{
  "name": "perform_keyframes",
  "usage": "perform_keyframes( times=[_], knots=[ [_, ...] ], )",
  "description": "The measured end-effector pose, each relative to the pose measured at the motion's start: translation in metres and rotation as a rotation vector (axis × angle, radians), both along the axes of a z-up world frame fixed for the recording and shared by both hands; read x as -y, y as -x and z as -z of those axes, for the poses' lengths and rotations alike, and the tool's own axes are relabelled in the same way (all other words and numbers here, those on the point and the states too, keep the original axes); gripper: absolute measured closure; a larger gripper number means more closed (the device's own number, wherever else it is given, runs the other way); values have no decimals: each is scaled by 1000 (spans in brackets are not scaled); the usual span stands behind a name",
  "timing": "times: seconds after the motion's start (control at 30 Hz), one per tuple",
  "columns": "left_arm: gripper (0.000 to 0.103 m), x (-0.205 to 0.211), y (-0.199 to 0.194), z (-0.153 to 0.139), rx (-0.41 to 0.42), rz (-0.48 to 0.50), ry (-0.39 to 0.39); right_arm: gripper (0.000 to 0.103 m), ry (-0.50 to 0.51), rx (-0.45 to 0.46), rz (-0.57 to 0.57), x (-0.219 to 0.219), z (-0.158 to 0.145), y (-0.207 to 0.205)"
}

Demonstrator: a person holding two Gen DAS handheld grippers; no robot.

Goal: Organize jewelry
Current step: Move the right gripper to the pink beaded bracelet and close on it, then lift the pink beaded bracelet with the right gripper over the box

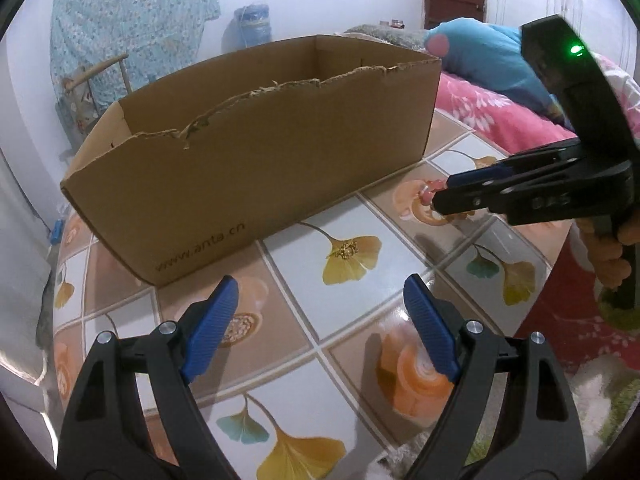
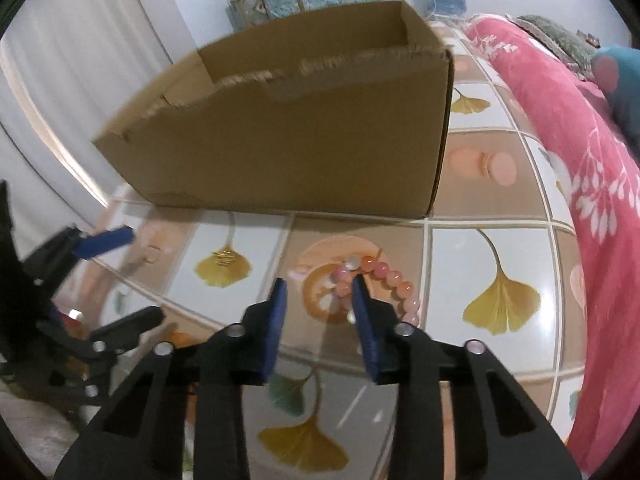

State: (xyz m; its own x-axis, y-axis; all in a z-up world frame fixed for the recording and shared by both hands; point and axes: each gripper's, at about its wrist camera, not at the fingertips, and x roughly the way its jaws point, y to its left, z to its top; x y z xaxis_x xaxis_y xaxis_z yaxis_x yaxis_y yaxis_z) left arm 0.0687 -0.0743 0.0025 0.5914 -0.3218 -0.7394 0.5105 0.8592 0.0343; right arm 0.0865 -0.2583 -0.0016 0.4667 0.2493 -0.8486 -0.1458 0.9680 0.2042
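A pink bead bracelet (image 2: 386, 280) lies on the patterned tablecloth, just in front of the open cardboard box (image 2: 304, 136). My right gripper (image 2: 320, 286) is open, low over the bracelet, its right finger inside the loop and part of the bracelet between the pads. In the left wrist view the right gripper (image 1: 438, 196) shows from the side with pink beads (image 1: 426, 194) at its tip. A small gold piece (image 1: 343, 250) lies on a yellow leaf print; it also shows in the right wrist view (image 2: 225, 258). My left gripper (image 1: 320, 292) is open and empty above the table, near the gold piece.
The cardboard box (image 1: 256, 152) has a torn front rim and stands at the back of the table. A pink floral bedcover (image 2: 580, 160) borders the table on the right. A small ring-like item (image 2: 151, 256) lies near the left gripper's finger.
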Motion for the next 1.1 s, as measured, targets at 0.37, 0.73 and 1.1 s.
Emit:
perform_keyframes(
  times=[0.37,0.73,1.1],
  knots=[
    [46,22,-20,10,-12,60,-16,93,72,2,-25,-3,10,-4],
    [73,31,-37,22,-83,92,-23,93,20,0,-13,11,11,-4],
    [100,37,-37,21,-84,116,-33,93,6,11,-11,13,12,-3]
  ],
)
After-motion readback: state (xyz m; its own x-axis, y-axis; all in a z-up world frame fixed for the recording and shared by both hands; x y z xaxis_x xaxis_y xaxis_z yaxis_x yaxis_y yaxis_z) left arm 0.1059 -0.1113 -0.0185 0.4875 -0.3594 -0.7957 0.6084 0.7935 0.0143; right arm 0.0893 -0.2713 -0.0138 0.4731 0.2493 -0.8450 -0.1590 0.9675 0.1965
